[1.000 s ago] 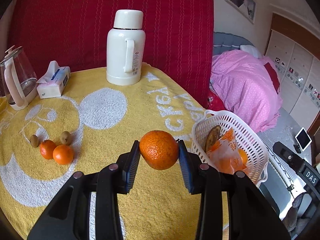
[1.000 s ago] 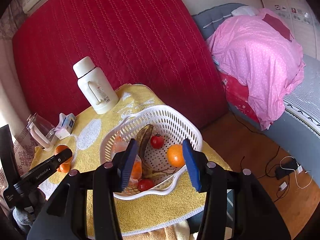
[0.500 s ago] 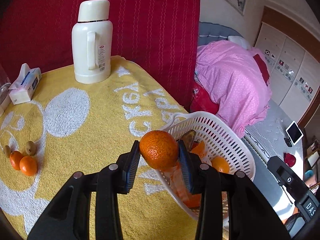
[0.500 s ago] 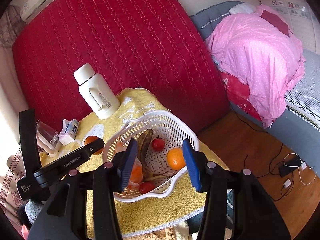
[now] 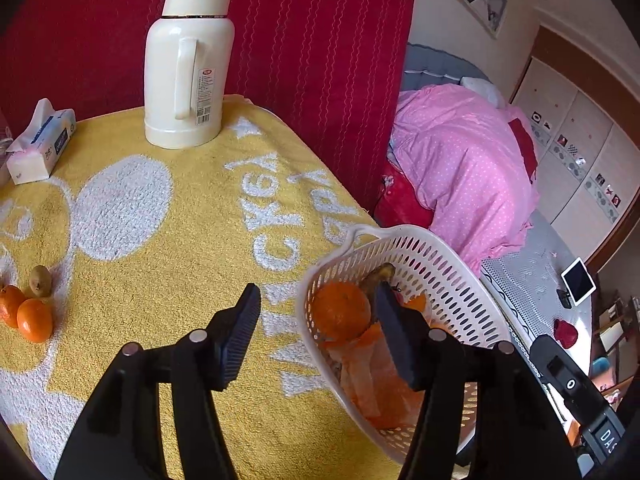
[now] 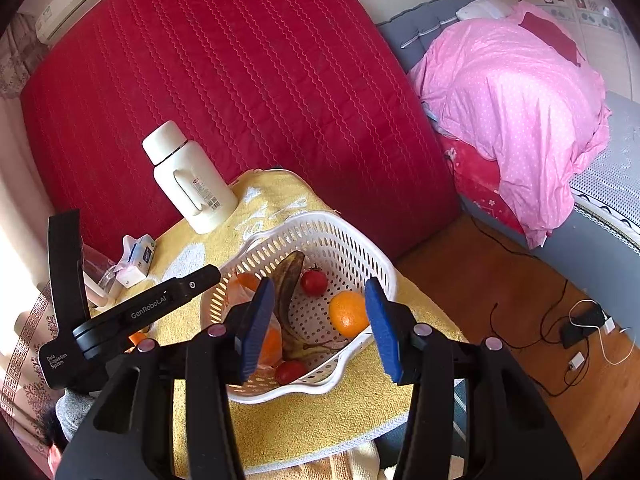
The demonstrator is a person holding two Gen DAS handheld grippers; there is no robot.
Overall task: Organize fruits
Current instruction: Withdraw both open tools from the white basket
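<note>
Orange dropped into basket

The left gripper [image 5: 316, 332] was opening, its jaws clear of the orange [image 5: 341, 312], which lay below in the basket [image 5: 452, 276]. The right gripper [image 6: 320, 320] hovered half-open and empty above the same basket.

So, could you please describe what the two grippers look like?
Both are black plastic with silver pivot pins. The left gripper has black ribbed pads; its body carries white "GenRobot.AI" and "Data Acquisition System" lettering. The right gripper has blue ribbed pads.
</note>
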